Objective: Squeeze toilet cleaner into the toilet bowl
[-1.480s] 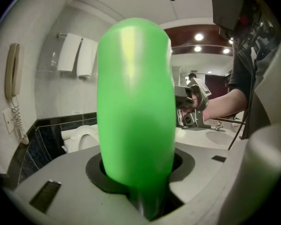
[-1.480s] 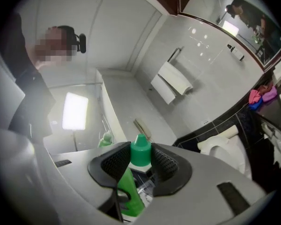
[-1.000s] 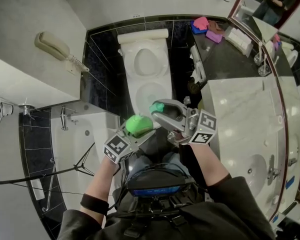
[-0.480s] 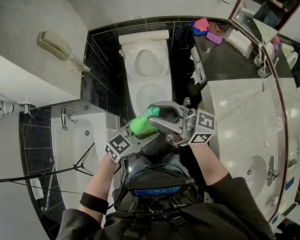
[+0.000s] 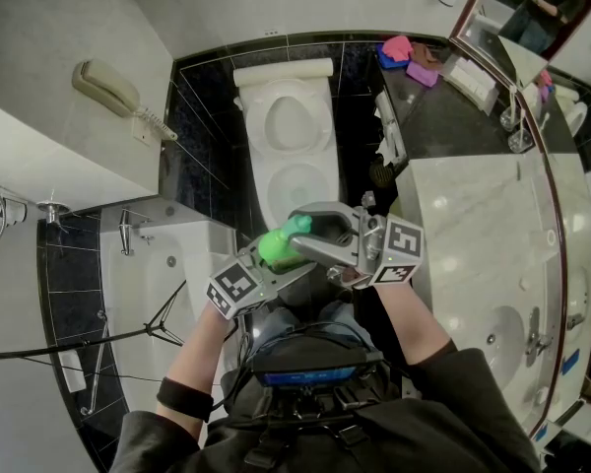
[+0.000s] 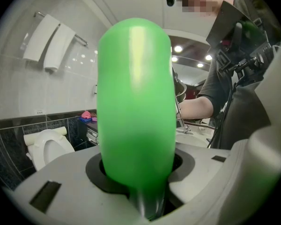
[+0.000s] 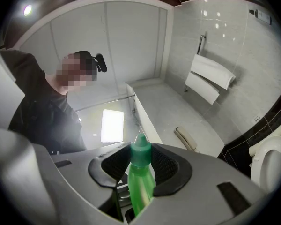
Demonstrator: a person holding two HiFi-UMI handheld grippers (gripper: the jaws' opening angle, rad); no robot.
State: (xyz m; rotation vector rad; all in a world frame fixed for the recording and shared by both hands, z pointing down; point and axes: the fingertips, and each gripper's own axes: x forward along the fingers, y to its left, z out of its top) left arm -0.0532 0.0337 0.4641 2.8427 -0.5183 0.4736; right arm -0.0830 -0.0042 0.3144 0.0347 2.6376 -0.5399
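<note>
A green toilet cleaner bottle [image 5: 277,248] hangs over my lap, just short of the white toilet [image 5: 291,126], whose lid is up and bowl is open. My left gripper [image 5: 272,258] is shut on the bottle's body, which fills the left gripper view [image 6: 136,102]. My right gripper [image 5: 313,229] comes in from the right. Its jaws are shut on the green cap [image 7: 141,150], with the neck rising between the dark pads [image 7: 166,168]. The cap [image 5: 300,227] points toward the toilet. The toilet shows small at the lower left of the left gripper view [image 6: 46,145].
A bathtub [image 5: 143,274] lies to the left, with a wall phone [image 5: 106,89] above it. A marble counter with a sink [image 5: 483,235] runs along the right. Pink and purple cloths [image 5: 404,52] sit on the dark ledge beside the toilet. A black stand and cable [image 5: 128,335] cross the lower left.
The bottle has tipped, so its cap now points up toward the toilet inside the right jaws. Both grippers have hardly moved in the last half second.
</note>
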